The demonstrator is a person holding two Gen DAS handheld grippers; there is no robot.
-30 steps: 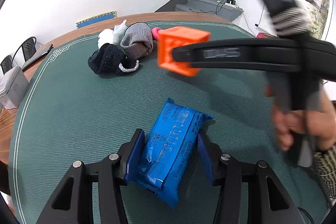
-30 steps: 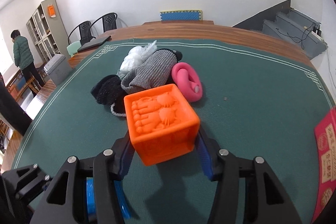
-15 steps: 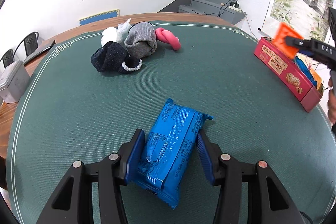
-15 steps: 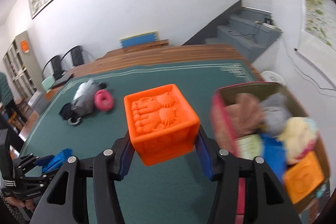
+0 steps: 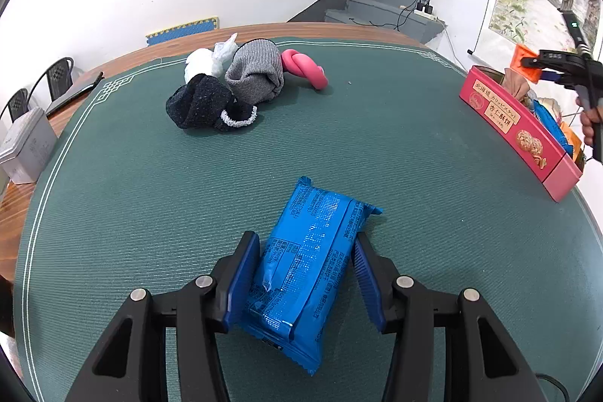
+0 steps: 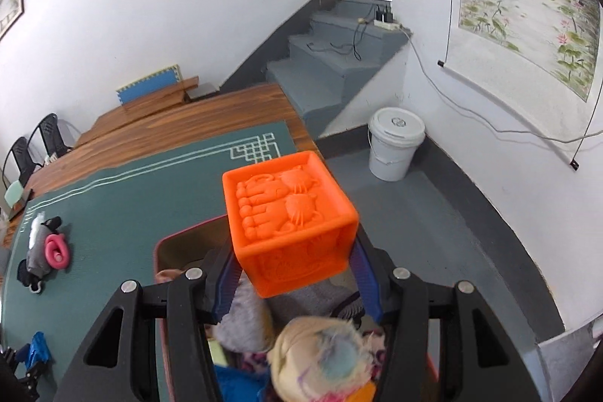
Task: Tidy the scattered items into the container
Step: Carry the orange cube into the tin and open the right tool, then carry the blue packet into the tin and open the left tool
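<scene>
A blue snack packet (image 5: 320, 213) lies on the green table mat (image 5: 150, 194), and my left gripper (image 5: 305, 243) is shut on its near end, one pad against each long side. My right gripper (image 6: 292, 251) is shut on an orange embossed cube (image 6: 286, 210) and holds it in the air above the far end of the red box (image 6: 177, 236). The left wrist view shows that box (image 5: 516, 134) at the table's right edge, with the right gripper (image 5: 531, 66) and cube (image 5: 524, 57) over it. Soft items fill the box.
A black knit item (image 5: 207, 104), a grey knit item (image 5: 256, 78), a white bag (image 5: 207, 63) and a pink twisted toy (image 5: 305, 70) lie in a pile at the mat's far side. A grey tin (image 5: 26, 145) stands at the left edge. A white bucket (image 6: 395, 142) stands on the floor past the table.
My right gripper has carried the orange cube from beside the knit pile across to the right and now holds it over the red box. The left gripper and blue packet have stayed put.
</scene>
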